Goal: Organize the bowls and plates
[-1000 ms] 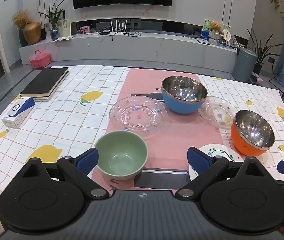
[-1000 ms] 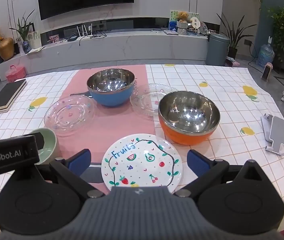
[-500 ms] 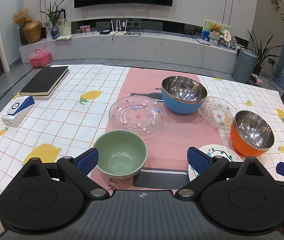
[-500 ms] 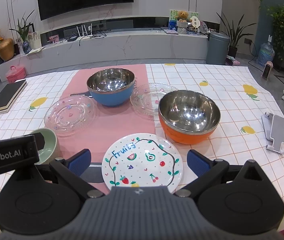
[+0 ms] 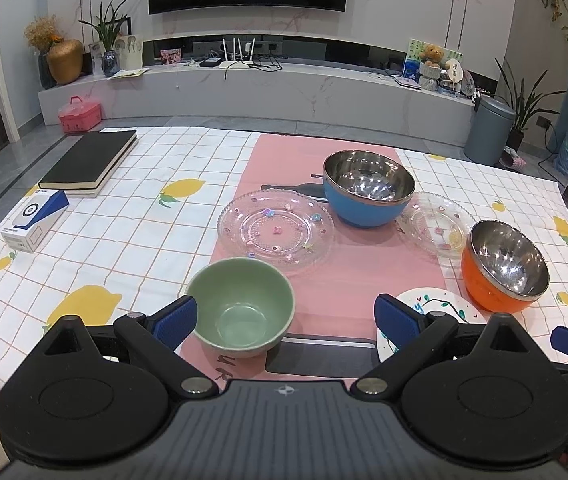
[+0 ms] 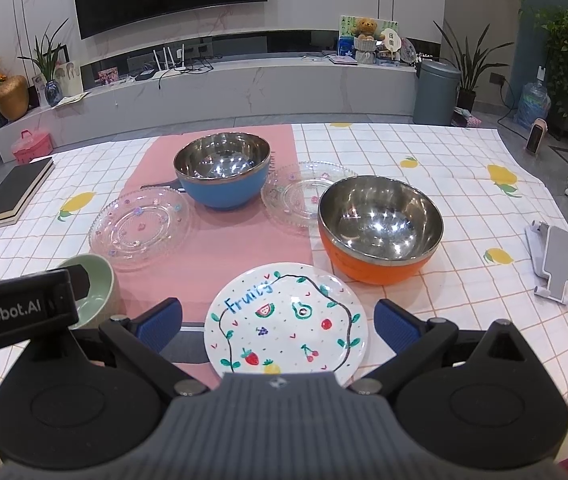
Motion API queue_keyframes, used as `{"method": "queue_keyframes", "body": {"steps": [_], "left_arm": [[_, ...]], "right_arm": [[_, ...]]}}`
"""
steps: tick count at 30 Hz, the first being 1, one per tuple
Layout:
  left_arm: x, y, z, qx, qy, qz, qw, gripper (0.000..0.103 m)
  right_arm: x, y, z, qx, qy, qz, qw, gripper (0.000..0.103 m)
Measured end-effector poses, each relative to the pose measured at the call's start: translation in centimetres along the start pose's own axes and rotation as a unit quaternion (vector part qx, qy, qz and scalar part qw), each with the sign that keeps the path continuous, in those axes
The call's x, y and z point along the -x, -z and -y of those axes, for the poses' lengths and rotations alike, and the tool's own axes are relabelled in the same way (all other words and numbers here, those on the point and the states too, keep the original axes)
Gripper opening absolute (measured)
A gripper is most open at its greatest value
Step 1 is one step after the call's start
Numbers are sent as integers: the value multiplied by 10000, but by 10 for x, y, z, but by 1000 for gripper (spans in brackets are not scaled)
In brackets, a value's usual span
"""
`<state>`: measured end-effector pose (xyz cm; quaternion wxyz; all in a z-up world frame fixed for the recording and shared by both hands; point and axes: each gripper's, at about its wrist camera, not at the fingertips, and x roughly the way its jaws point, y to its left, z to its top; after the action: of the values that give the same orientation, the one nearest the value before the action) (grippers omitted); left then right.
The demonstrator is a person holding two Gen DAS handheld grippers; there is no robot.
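A green bowl stands at the table's near edge, between the spread fingers of my open left gripper, nearer its left pad. Beyond it lie a large clear glass plate, a blue steel-lined bowl, a smaller glass plate and an orange steel-lined bowl. In the right wrist view the white fruit-painted plate lies flat between the fingers of my open right gripper, with the orange bowl just behind it and the blue bowl farther back.
A black book and a blue-white box lie at the table's left. A white phone stand sits at the right. The left gripper's body shows at the right wrist view's left edge, over the green bowl.
Both grippers have drifted slightly; the view shifts a little. No dish has moved and both stay open.
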<state>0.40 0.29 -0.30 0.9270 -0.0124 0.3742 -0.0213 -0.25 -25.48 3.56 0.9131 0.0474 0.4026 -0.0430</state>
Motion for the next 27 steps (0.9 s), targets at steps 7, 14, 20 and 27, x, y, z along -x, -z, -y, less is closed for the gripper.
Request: {"method": "queue_keyframes", "body": {"steps": [7,14,20,27], "left_arm": [[-1,1,-1,-23,46,55,10000,103],[-2,1,0,-66,9,98,9999,103],[-3,1,-1,-40,17,58,10000,103],[-3,2,-1,-37,-3,19,10000,103]], "right_arm": [[-2,0,1,-76,-49,-30,10000,100],[-3,0,0,-86,-45,-61,9999,100],[-4,0,1,-92,-48,-101,9999,100],[-5,0,0,-77,-36,-142,9999,100]]}}
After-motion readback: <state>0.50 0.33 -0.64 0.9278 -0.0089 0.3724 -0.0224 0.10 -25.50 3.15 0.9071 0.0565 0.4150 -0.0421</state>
